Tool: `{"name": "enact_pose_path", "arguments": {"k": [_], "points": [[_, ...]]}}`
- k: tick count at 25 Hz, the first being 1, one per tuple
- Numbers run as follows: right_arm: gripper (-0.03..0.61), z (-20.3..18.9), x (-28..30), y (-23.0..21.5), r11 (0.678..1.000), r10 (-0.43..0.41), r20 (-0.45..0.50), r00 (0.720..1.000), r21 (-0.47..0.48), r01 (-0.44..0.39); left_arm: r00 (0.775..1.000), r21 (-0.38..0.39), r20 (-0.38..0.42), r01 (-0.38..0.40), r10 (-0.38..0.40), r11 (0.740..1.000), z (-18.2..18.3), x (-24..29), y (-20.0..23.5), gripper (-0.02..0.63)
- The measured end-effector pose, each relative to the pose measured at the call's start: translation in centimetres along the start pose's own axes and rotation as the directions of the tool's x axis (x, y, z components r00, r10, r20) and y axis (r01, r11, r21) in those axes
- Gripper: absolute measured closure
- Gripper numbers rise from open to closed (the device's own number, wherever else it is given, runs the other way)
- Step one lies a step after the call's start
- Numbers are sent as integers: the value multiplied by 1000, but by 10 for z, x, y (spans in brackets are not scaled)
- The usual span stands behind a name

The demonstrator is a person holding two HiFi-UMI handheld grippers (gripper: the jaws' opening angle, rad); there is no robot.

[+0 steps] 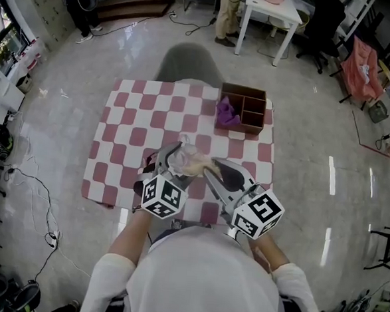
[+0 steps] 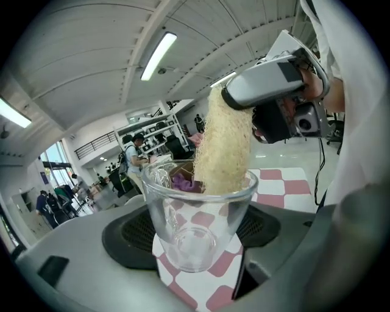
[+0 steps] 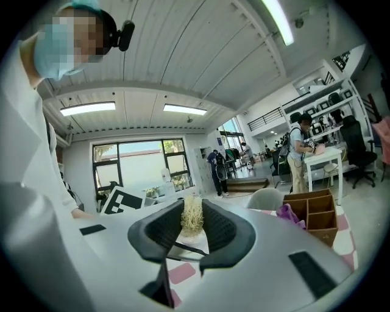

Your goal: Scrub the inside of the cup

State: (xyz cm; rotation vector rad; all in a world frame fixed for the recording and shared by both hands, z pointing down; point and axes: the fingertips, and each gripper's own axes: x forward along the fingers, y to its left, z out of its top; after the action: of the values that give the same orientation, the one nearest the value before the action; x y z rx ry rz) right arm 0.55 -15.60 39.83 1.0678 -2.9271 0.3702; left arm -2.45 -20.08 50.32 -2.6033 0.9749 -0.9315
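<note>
My left gripper (image 2: pixel 196 234) is shut on a clear glass cup (image 2: pixel 196 213), held tilted above the checkered table (image 1: pixel 127 130). A tan loofah scrubber (image 2: pixel 224 146) dips its lower end into the cup's mouth. My right gripper (image 3: pixel 192 220) is shut on that loofah (image 3: pixel 192 214), whose upper end sticks out between the black pads. In the head view the cup (image 1: pixel 177 159) and loofah (image 1: pixel 196 164) meet between the left gripper (image 1: pixel 170 170) and the right gripper (image 1: pixel 214 170), just over the table's near edge.
A wooden divided box (image 1: pixel 242 108) with a purple cloth (image 1: pixel 226 112) stands at the table's far right corner. A grey chair (image 1: pixel 188 65) sits behind the table. A white table (image 1: pixel 271 17) and people stand farther off on the glossy floor.
</note>
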Motion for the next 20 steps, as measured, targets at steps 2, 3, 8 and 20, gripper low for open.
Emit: {"name": "enact_pose_path", "arguments": {"k": [2,3,8,20], "points": [[471,6,-4,-5,1000,-19,30,999,-7,19,1000,-5,8,9,-8,1000,2,3,0,235],[471,9,-7,-9,999,-31,42,999,-6,32,1000,-9,10,12,-12,1000,2,5,0,235],[472,11,-19,-28,994,-106,67,992,24,105,1000,-49,25,18,-17,999,0,10,3,235],[472,7,-39,-47,979,-196,70,978,71,191,997,-195,72,3,11,981,-7,10,20,235]]}}
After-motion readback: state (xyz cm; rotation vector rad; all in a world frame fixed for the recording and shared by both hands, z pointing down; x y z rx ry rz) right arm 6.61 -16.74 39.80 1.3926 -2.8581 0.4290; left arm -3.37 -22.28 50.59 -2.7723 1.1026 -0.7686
